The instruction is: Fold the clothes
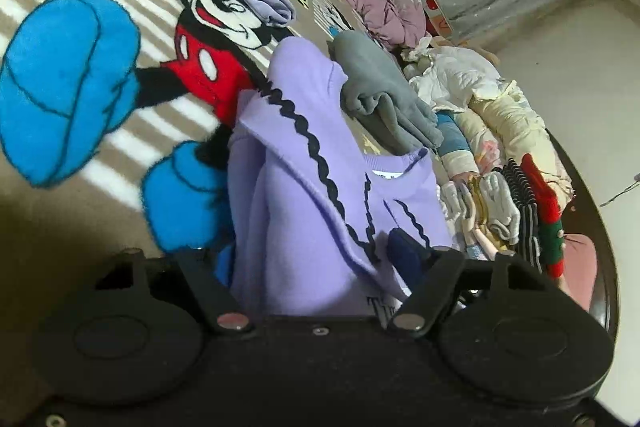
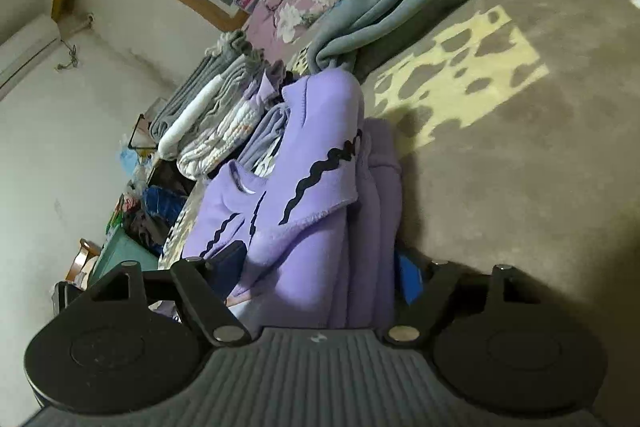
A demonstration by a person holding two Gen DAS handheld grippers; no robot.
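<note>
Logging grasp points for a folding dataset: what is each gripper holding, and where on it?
Both hold the purple sweatshirt. The left gripper and the right gripper each pinch bunched fabric of its body below the neckline; the exact spot is hidden.

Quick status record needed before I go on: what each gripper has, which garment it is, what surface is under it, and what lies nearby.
garment: purple sweatshirt with black wavy trim, bunched and lifted
left gripper: shut on the sweatshirt
right gripper: shut on the sweatshirt
surface: Mickey Mouse blanket below
nearby: grey garment beside the sweatshirt; folded clothes stack behind; rolled socks in a row
fold status: not laid flat yet
</note>
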